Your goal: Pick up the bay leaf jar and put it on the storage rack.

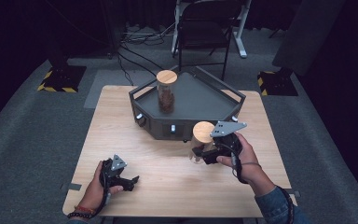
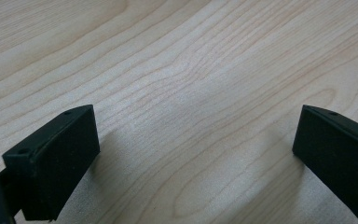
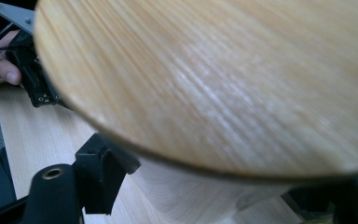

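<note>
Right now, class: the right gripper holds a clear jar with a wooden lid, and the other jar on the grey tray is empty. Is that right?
Not quite. The jar on the tray is not empty: the high view shows brown contents inside it. The rest stands: the right gripper has its jaws shut on the clear, wooden-lidded held jar.
</note>
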The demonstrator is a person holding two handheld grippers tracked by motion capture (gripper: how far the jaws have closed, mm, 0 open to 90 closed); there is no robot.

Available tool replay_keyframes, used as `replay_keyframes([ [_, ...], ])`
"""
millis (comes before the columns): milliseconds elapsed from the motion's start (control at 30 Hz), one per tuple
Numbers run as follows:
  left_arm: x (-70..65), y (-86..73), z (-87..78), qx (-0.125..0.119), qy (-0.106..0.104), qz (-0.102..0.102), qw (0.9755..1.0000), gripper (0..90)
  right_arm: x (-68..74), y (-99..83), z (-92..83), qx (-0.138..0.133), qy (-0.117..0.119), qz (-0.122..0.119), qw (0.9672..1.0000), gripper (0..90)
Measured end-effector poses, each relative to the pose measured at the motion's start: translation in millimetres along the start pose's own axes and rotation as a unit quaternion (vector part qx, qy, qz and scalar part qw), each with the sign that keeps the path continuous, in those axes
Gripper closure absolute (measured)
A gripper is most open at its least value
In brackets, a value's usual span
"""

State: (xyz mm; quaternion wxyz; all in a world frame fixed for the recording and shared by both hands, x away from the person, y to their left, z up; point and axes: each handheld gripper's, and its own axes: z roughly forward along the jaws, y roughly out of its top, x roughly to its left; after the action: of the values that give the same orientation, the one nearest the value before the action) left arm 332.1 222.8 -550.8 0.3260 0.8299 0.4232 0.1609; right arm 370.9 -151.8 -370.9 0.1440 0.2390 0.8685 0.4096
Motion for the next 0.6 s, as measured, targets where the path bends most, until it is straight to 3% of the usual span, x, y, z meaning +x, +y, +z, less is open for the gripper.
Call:
replay_keyframes([
  [333,0.1,0.0,0.0,0.0,0.0,0.0,1.0,0.3,-6.7,17.4,-4.5,-0.001,-0.011,-0.007,0.9999,25.4],
  [600,0.1,0.0,0.0,0.0,0.0,0.0,1.0,0.3,-14.6,29.2,-5.6,-0.002,-0.025,0.004,0.9997,25.4],
])
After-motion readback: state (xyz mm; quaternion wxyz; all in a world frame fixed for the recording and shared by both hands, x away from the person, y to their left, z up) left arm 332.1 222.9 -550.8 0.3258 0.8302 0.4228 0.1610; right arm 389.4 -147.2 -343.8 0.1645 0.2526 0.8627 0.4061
